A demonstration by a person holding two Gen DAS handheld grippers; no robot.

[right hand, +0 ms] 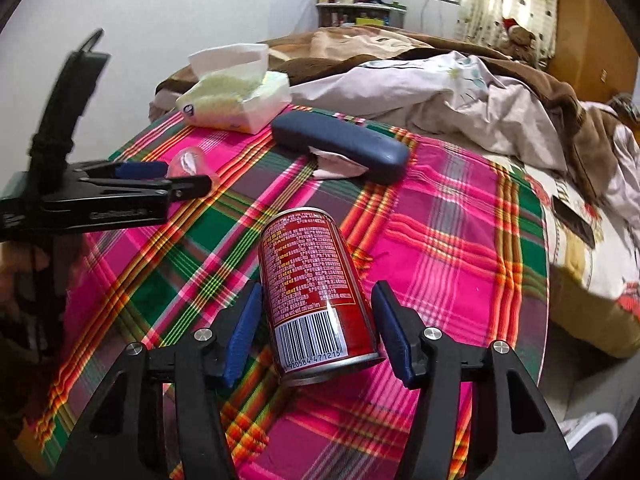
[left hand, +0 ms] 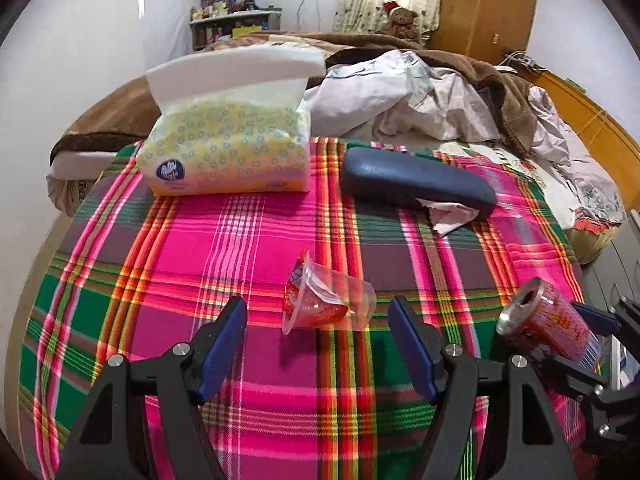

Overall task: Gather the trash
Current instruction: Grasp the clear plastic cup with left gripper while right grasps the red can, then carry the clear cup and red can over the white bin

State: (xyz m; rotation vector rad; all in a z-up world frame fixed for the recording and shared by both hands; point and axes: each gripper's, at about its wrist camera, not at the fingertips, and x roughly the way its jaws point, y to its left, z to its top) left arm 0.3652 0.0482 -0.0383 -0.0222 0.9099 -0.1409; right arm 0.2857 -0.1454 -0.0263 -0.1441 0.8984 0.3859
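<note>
The carrying surface is a bed covered by a plaid cloth (left hand: 240, 248) in pink, green and red.

Left gripper (left hand: 316, 344): jaws apart, hovering above the cloth. A clear plastic cup (left hand: 320, 300) with red residue and a peeled foil lid lies on its side on the cloth, just ahead of the gap between the blue pads; neither pad touches it.

Right gripper (right hand: 316, 320): a red drink can (right hand: 316, 284) sits between its blue pads, barcode end toward the camera, tilted with its far end up. The pad on the left of the view lies against the can; at the other pad a slight gap seems to show, so a firm clamp cannot be confirmed. In the left wrist view the can's opened top (left hand: 524, 308) appears near the cloth's right edge.

Along the cloth's far edge: a soft tissue pack (left hand: 228, 148) toward the far left corner, and a dark blue glasses case (left hand: 416, 180) to its right, with a crumpled paper (left hand: 452, 216) tucked partly under the case's near side.

Open room: the cloth's centre and near portion are bare between the cup and the far row. Rumpled bedding (left hand: 440, 100) crowds the cloth's far right edge. A white wall (left hand: 80, 60) runs close along the left edge.
</note>
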